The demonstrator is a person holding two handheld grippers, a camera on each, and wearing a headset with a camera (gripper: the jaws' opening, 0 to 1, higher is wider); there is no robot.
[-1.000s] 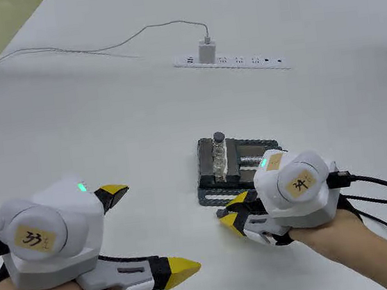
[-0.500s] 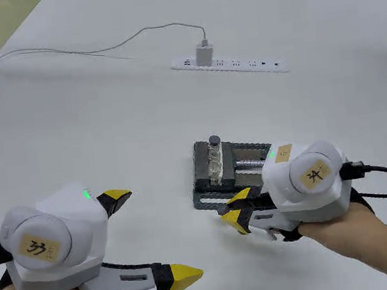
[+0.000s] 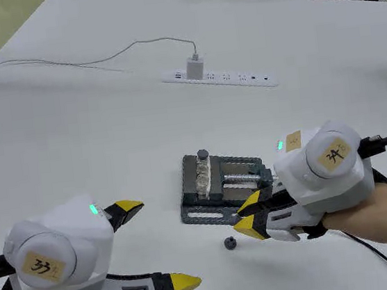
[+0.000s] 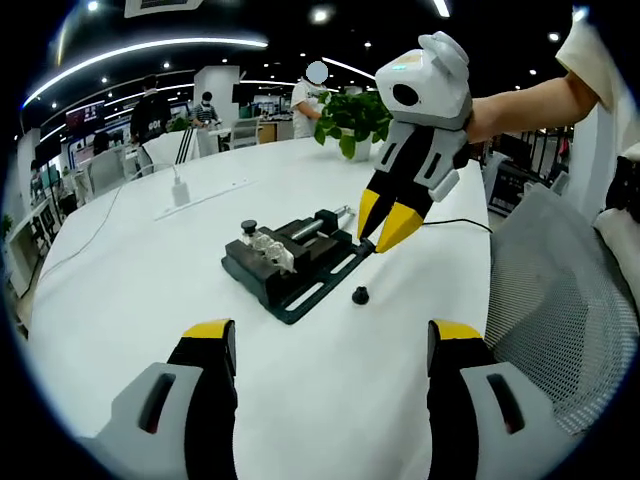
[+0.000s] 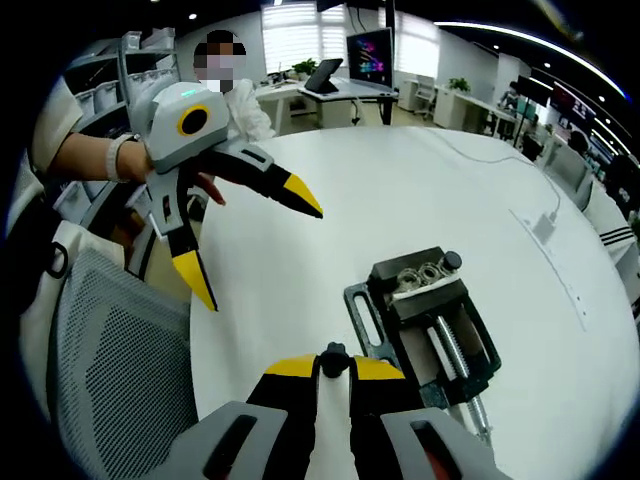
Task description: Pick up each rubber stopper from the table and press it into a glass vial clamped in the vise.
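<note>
Right tongs (image 3: 249,214), yellow tips only narrowly parted and gripping nothing, hover just beside the near end of a black bench vise (image 3: 222,196). One loose rubber stopper (image 3: 230,242) lies on the white table (image 3: 73,131) just below them, and the right gripper view frames that stopper in the gap between the jaws. Left tongs (image 3: 154,245) are held spread wide and empty, well apart from the vise on the near side of the table. Clamped in the vise, a short row of glass vials (image 3: 201,178) stands upright. The vial at the far end already carries a dark stopper (image 3: 202,156), while the others appear open-mouthed and empty, their exact number too small to tell. On that evidence the job looks barely begun: one vial is plugged, one stopper on the table waits to be picked up, and the remaining vials are yet to be closed. A power strip (image 3: 228,79) lies farther back.
</note>
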